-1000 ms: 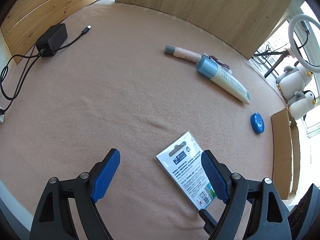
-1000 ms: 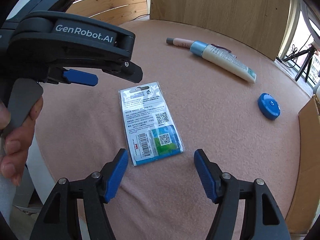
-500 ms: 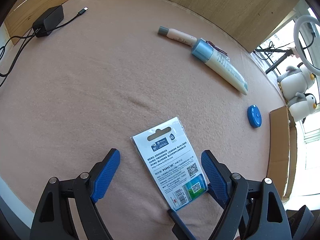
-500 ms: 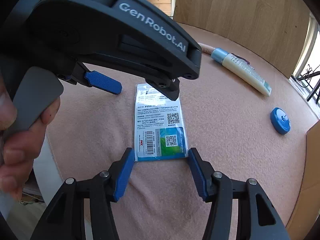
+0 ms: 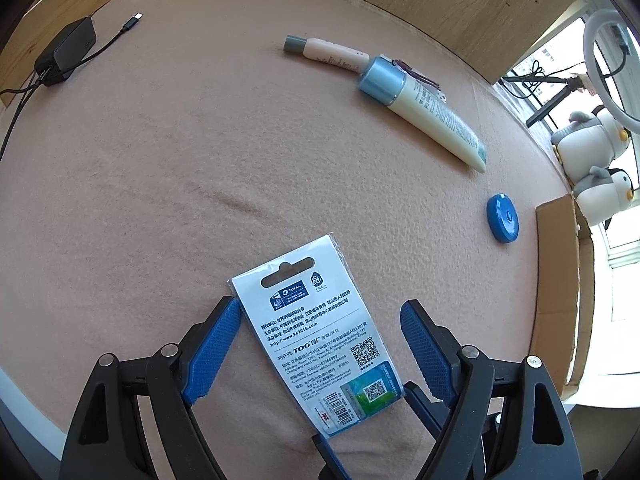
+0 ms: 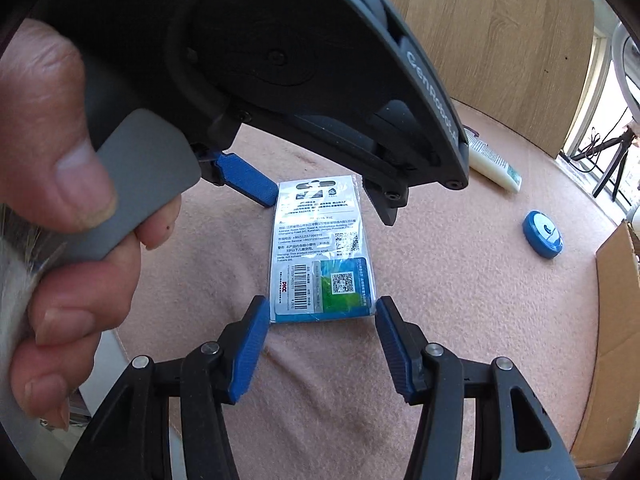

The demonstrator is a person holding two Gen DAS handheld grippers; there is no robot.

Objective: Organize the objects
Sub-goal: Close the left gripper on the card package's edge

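Our left gripper [image 5: 320, 320] stands spread wide over the top of the flat packet [image 5: 320, 344] lying on the tan cloth [image 5: 160, 160]. Our right gripper [image 6: 320, 316] has just been closing, its pads bracketing the packet's lower edge, seemingly not yet pinching. We judge this the pick-up step; next, slide under the thin edge and squeeze.

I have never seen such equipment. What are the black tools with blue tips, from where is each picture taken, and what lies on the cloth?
These are two hand-held grippers; a person squeezes a grey trigger with the hand. Each picture comes from a camera on one gripper, looking along its fingers. The left gripper stands open around the top of a flat white product card in a clear plastic sleeve. The right gripper, whose jaws have just been closing, brackets the card's bottom edge; a firm grip is not clear. Also there: a cream tube with a light-blue cap, a round blue disc, a black charger.
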